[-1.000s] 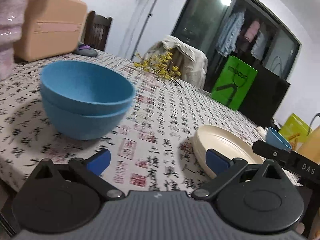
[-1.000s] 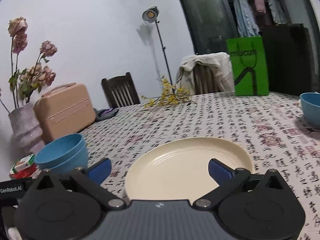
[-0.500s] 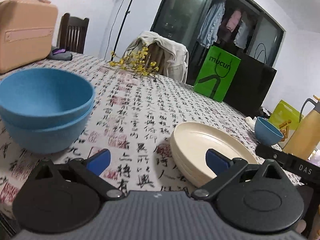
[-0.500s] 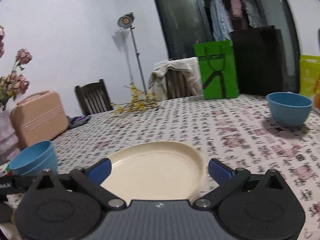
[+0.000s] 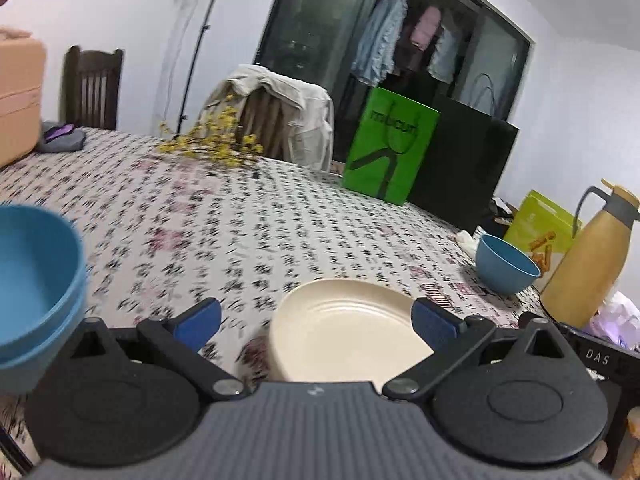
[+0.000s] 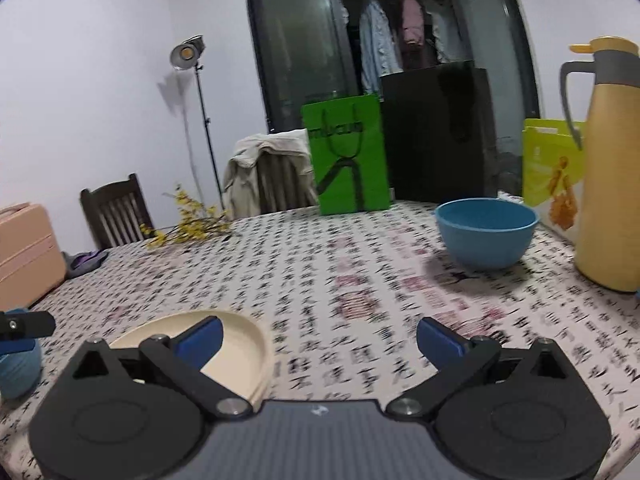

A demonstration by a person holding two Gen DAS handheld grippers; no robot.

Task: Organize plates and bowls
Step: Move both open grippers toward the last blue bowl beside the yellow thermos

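Note:
A cream plate stack [image 5: 340,332] lies on the patterned tablecloth right in front of my left gripper [image 5: 316,322], which is open and holds nothing. Two nested blue bowls [image 5: 36,284] stand at the left edge of that view. A single blue bowl [image 5: 506,264] stands far right by a yellow jug [image 5: 588,256]. In the right wrist view the single blue bowl [image 6: 486,232] stands ahead and to the right, well beyond my open, empty right gripper [image 6: 320,340]. The cream plates [image 6: 236,340] lie under its left finger, and the nested bowls [image 6: 16,364] show at far left.
The yellow jug [image 6: 608,168] stands close to the single bowl's right side. A green bag [image 6: 346,156], a black bag [image 6: 436,132] and a yellow-green packet [image 6: 550,168] line the far table edge. Yellow flowers [image 5: 216,148] and a peach case [image 6: 24,256] lie far left.
Both grippers have swung to the right. The nested bowls slid to the left view's edge, the plates centred before the left gripper, and the single bowl came closer in the right view.

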